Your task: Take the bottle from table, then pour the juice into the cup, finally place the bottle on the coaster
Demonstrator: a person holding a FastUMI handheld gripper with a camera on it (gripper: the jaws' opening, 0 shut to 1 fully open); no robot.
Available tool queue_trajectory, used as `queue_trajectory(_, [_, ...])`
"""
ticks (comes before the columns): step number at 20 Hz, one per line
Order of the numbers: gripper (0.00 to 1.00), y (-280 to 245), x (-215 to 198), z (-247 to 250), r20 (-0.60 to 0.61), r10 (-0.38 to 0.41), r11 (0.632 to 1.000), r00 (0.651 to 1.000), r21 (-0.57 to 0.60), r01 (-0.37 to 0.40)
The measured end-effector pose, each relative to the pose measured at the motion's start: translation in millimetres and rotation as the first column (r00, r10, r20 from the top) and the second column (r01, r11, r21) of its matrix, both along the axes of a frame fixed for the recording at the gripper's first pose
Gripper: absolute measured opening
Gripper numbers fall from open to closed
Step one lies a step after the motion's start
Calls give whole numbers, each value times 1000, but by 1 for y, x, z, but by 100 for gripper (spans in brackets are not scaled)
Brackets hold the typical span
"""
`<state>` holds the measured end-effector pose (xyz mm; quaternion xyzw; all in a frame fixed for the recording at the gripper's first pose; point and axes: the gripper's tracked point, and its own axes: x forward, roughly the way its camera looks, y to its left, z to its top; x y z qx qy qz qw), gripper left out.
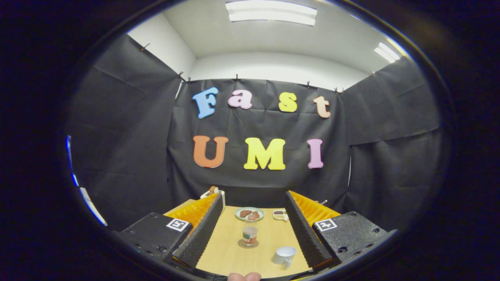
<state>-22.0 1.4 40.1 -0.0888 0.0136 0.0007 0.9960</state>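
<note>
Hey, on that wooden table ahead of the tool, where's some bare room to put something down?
The open tool frames the table. Bare wood runs along the left finger, beside the bottle on its coaster. Another patch lies between the bottle and the plate. It is crowded by the white cup near the right finger.

Bare table [226,249] lies between the spread fingers [199,234]; bottle [249,235] (standing centrally) and cup [284,255] obstruct.

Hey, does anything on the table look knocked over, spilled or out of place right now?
The white cup lies on its side near the right finger of the open tongs, so it cannot take juice as it lies. The bottle stands upright on a coaster. No spill visible.
</note>
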Motion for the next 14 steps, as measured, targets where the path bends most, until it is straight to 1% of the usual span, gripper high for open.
queue_trajectory(2, [100,0,-2,-3,-11,-8,1000,1000,-12,8])
queue_trajectory(7, [100,10,-3,-6,-23,36,999,999,41,-35])
queue_trajectory(14, [100,6,0,-7,-26,27,998,999,57,-26])
